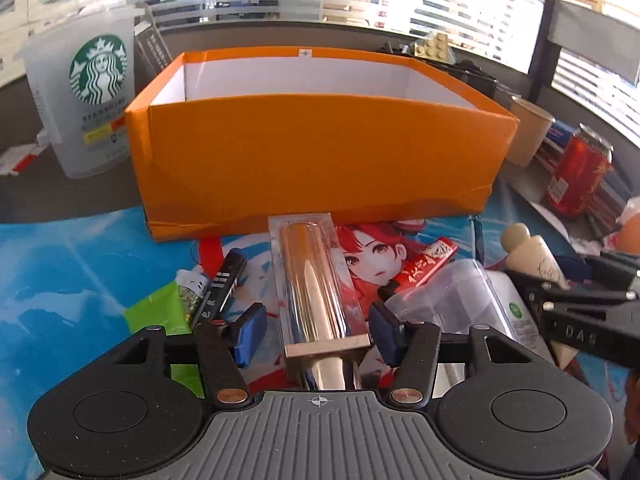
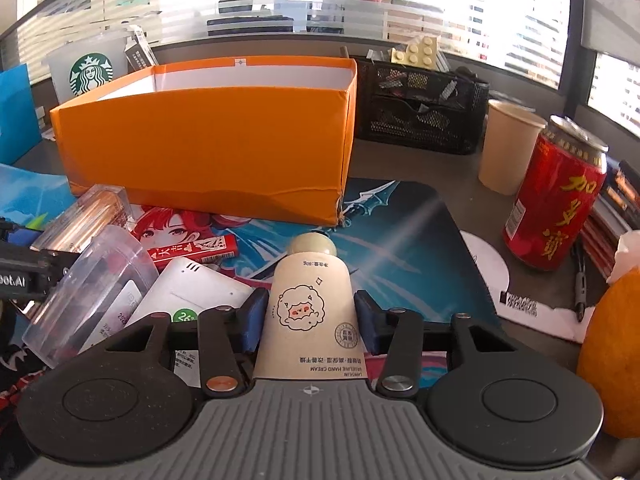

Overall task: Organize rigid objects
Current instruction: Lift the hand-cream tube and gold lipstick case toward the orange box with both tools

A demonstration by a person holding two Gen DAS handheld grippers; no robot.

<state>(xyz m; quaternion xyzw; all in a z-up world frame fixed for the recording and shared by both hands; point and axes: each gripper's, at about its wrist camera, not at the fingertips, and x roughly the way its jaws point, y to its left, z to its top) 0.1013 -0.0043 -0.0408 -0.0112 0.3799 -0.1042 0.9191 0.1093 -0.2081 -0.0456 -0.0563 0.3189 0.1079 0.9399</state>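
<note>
My left gripper [image 1: 318,320] is shut on a clear rectangular case holding a copper-coloured tube [image 1: 308,276]; its blue pads sit at the case's near end. The case points toward the open orange box [image 1: 320,152], which stands just beyond it with a white inside. In the right wrist view the same case [image 2: 80,216] lies tilted at the left, over the clutter. My right gripper [image 2: 311,320] is shut on a cream hand-cream tube [image 2: 310,296] with a sheep drawing, round cap pointing away. The orange box [image 2: 200,144] is ahead and to its left.
On the anime desk mat [image 2: 400,248] lie a clear plastic jar [image 2: 92,280], a red packet [image 2: 192,252], a white device [image 2: 192,292] and a black pen [image 1: 224,280]. A Starbucks cup [image 1: 92,92], red can [image 2: 556,200], paper cup [image 2: 508,148], black mesh organiser [image 2: 420,108] and an orange [image 2: 616,352] stand around.
</note>
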